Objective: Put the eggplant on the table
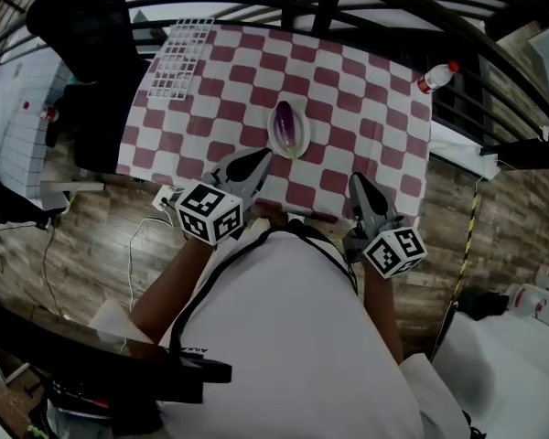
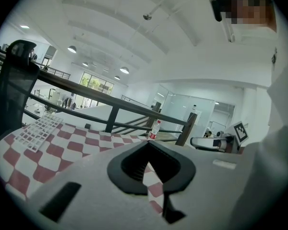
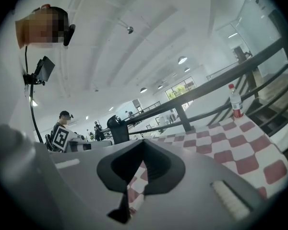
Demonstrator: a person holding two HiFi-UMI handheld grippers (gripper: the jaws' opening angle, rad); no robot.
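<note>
Lying in the plate (image 1: 302, 146), the eggplant (image 1: 286, 123) is not laid on the desk (image 1: 366, 108) itself; left gripper (image 1: 256, 161) and right gripper (image 1: 359, 183) are held short of the plate, fingers closed and empty, so the transfer is judged outstanding.

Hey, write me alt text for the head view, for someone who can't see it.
A purple eggplant lies on a white plate in the middle of a red-and-white checked table, seen from above. The left gripper and right gripper, both shut and empty, hover at the near edge. A wire rack and a bottle sit at the far corners.
</note>
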